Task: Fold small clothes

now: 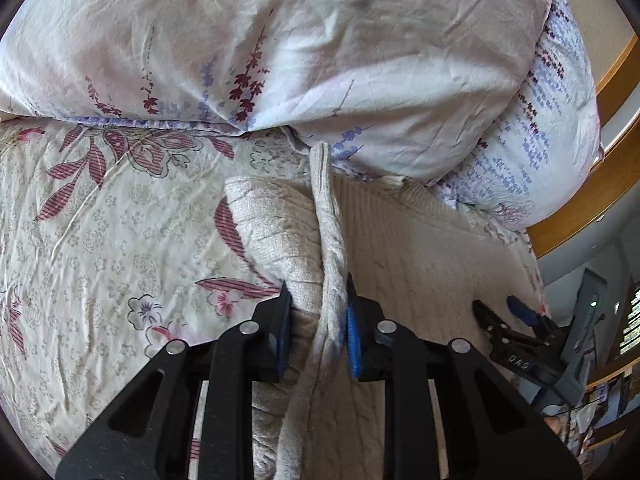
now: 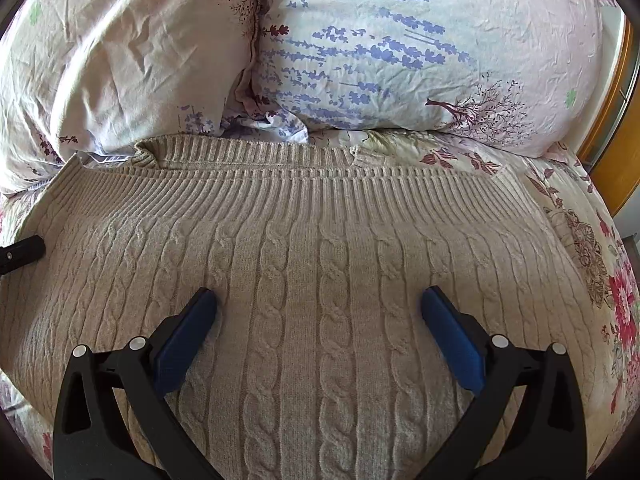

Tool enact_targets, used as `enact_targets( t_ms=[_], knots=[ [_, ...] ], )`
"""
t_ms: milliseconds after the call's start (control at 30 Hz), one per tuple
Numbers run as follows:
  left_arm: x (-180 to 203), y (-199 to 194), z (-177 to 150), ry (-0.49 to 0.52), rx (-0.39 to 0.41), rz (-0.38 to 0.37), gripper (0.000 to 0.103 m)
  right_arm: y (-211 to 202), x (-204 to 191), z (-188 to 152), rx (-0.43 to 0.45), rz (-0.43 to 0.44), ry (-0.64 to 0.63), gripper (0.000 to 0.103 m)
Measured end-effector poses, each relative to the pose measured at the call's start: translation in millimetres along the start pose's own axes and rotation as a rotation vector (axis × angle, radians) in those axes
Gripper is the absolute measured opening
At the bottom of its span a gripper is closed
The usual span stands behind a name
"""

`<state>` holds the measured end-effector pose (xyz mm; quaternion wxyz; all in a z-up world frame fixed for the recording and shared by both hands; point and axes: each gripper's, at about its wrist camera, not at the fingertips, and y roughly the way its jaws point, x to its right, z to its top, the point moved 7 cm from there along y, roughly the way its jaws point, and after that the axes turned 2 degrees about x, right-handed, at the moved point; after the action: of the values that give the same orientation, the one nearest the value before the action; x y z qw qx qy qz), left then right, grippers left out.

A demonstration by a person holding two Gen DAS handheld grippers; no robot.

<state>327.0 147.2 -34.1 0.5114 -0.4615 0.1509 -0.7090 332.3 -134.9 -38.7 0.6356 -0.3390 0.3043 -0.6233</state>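
A beige cable-knit sweater [image 2: 320, 240] lies spread on the bed [image 1: 100, 220], its ribbed band up against the two pillows [image 2: 400, 52] at the head end. Its lower part runs out of the right wrist view under the gripper, so where it ends cannot be told. In the left wrist view the sweater's left edge is gathered into a raised fold [image 1: 330, 240] that hides the cloth beneath it, and the far end of that fold slips under the big pillow [image 1: 280, 40].

The left gripper [image 1: 318, 320] is clamped on this fold, blue pads pressing it from both sides. The right gripper [image 2: 318, 332] hangs over the middle of the sweater with its jaws wide apart, nothing between them; whether the tips touch the knit is hard to make out.

The floral sheet lies bare to the left of the sweater, and a narrower strip of it shows along the right side towards the wooden frame [image 2: 612, 152]. The pillows crowd the far edge closely, touching the ribbed band.
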Motion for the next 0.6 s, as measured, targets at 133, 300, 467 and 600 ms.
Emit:
enact_targets(
  t_ms=[133,300,467,600],
  knots=[
    [36.5,-20.0,9.1,-0.006,0.052,-0.129,0.020,0.7,0.8,1.0,0.004,-0.005,-0.008,0.102],
    [94.3,-25.8,12.9,-0.026,0.066,-0.293,0.019,1.0,1.6,2.1,0.006,-0.007,-0.015,0.102],
    [122.2,-7.6,13.6,-0.163,0.052,-0.372,0.019,2.5,3.5,2.4,0.006,-0.003,-0.021,0.102],
    [147.9,11.9,12.3,-0.196,0.038,-0.395,0.019,-0.2,-0.4,3.4,0.008,-0.005,-0.047,0.102]
  ],
)
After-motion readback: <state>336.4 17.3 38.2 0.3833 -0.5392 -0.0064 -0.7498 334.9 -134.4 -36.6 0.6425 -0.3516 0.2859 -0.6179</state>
